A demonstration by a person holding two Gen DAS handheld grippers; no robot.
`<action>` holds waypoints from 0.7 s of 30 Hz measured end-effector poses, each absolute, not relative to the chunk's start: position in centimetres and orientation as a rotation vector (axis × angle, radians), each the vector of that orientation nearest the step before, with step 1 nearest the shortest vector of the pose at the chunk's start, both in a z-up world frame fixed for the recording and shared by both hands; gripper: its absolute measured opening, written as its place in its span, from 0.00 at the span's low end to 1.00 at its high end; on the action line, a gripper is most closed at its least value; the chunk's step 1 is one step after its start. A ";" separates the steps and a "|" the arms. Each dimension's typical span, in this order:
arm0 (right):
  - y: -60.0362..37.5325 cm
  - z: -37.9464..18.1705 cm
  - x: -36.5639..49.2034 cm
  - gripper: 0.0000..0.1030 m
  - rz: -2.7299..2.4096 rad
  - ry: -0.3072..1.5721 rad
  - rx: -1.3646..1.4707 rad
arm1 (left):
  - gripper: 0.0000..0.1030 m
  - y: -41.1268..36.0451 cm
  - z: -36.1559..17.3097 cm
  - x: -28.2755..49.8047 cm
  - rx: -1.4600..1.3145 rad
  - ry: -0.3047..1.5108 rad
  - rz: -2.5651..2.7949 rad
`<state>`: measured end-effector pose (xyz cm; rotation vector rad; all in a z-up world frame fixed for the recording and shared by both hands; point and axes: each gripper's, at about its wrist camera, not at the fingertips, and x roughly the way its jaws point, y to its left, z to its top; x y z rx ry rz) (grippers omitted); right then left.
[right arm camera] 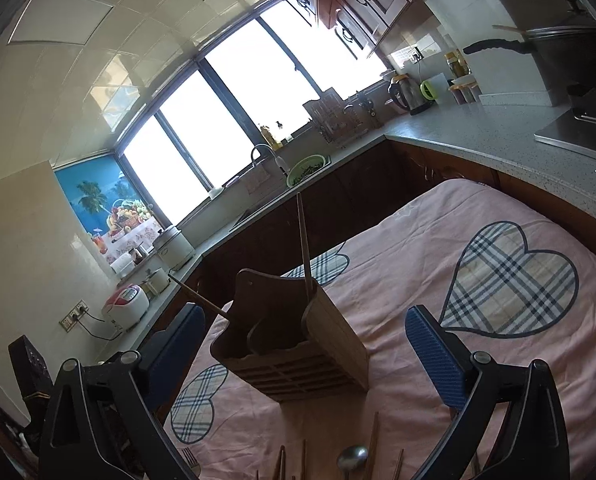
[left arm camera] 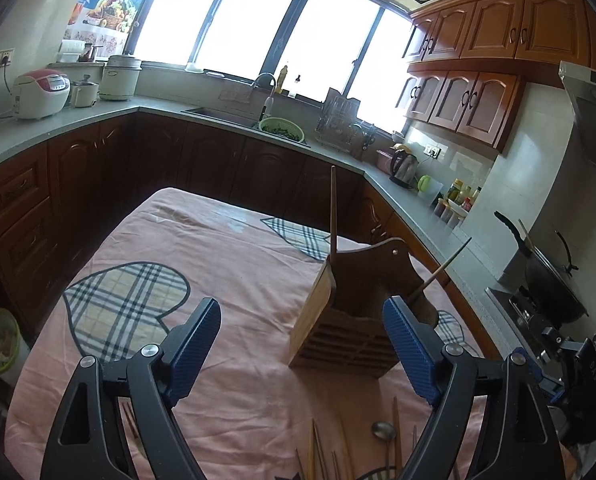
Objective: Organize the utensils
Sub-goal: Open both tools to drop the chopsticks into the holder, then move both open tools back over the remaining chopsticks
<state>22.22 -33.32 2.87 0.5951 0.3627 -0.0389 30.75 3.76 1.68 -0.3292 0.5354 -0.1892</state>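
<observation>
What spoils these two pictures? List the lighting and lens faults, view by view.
Left wrist view: the window is blown out to white, the lower cabinets fall into dark shadow, straight edges bow from fisheye distortion, corners vignette black. Right wrist view: the same white window glare, a tilted horizon, the wooden utensil holder backlit and dim, glossy wall tiles reflecting light.

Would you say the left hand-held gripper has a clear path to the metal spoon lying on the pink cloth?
Probably yes: the left hand-held gripper is open and empty, and the metal spoon lies uncovered among wooden chopsticks just below it.
</observation>
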 end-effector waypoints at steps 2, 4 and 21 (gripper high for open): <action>-33.1 2.5 21.1 0.98 -0.043 0.377 0.600 | 0.81 4.0 1.7 29.6 -0.331 0.553 -0.190; -33.1 2.2 20.0 0.98 -0.045 0.384 0.603 | 0.81 4.2 2.1 28.8 -0.331 0.569 -0.190; -30.5 0.2 13.7 0.98 -0.056 0.475 0.531 | 0.81 5.8 1.2 22.8 -0.325 0.665 -0.169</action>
